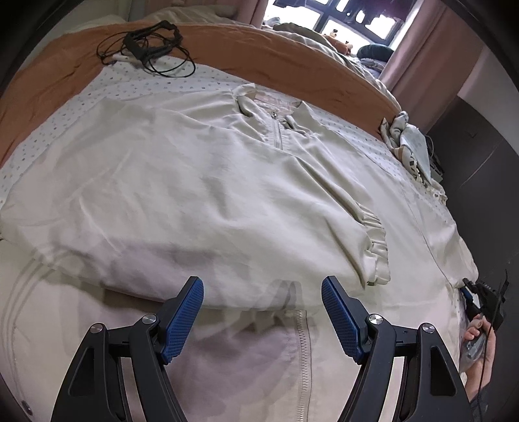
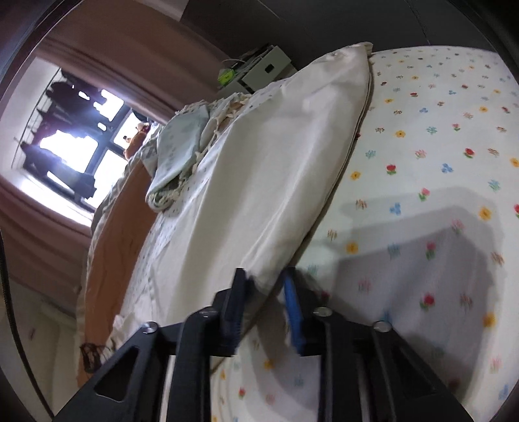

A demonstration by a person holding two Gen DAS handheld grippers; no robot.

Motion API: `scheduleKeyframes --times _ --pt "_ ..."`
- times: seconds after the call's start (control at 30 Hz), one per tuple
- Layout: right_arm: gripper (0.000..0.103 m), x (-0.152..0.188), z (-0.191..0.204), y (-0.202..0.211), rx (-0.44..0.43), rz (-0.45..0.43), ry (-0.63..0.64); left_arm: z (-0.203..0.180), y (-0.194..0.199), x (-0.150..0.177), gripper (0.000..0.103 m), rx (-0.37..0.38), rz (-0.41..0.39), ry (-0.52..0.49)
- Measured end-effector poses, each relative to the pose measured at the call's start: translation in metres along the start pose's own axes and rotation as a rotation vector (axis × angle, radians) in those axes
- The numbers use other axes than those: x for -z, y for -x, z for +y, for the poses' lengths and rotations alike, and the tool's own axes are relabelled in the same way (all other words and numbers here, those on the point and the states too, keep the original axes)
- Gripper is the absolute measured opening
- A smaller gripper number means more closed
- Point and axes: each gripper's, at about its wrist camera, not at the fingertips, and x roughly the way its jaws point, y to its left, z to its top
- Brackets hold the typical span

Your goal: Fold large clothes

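Across the bed lies the cream jacket (image 1: 201, 181), zip front up, collar toward the orange blanket (image 1: 246, 48), one cuffed sleeve folded over the chest and the hem nearest me. My left gripper (image 1: 262, 308) hangs just above that hem with its blue pads spread wide and nothing between them. My right gripper (image 2: 266, 292) is at the garment's side edge, where the cloth comes to a corner between its pads; the jaws are narrow but the view is smeared, so I cannot tell whether they actually press the fabric. To do this fold well, I judge I should confirm that corner is truly pinched through every layer before lifting, bring the left down onto the hem at a matching spot, then raise both together and keep the edge taut so the zip line stays straight. Underneath is a soft floral sheet (image 2: 438, 146), which may drag along if I scoop too deep. A tangle of black cable (image 1: 146, 48) lies near the blanket, crumpled cloth (image 1: 408, 142) sits at the bed's side, and a bright window (image 1: 340, 19) with pink curtains stands beyond.
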Motion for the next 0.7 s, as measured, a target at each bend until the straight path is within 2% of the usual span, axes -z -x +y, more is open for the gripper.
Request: scheduleKeyframes --times 0.03,0.13,0.23,0.43,0.6,0.7 --pt "0.011 -0.002 -0.001 -0.002 -0.007 0.000 -0.005 0.001 0.000 -0.001 0.076 0.005 -0.002 0.008" --pt "0.006 -0.003 0.005 0.004 -0.034 -0.026 0.011 0.003 0.001 -0.002 0.076 0.002 -0.007 0.018" --pt "0.005 0.000 0.023 0.022 -0.045 -0.067 0.082 0.003 0.002 -0.003 0.076 0.009 -0.007 0.029" --pt "0.005 0.003 0.062 0.058 -0.116 -0.110 0.147 0.001 0.013 -0.005 0.076 0.018 -0.033 0.028" --pt "0.005 0.017 0.098 0.079 -0.179 -0.112 0.229 0.004 0.019 -0.005 0.076 0.033 -0.045 0.049" --pt "0.005 0.031 0.112 0.084 -0.211 -0.083 0.255 0.003 0.021 -0.004 0.076 0.041 -0.046 0.050"
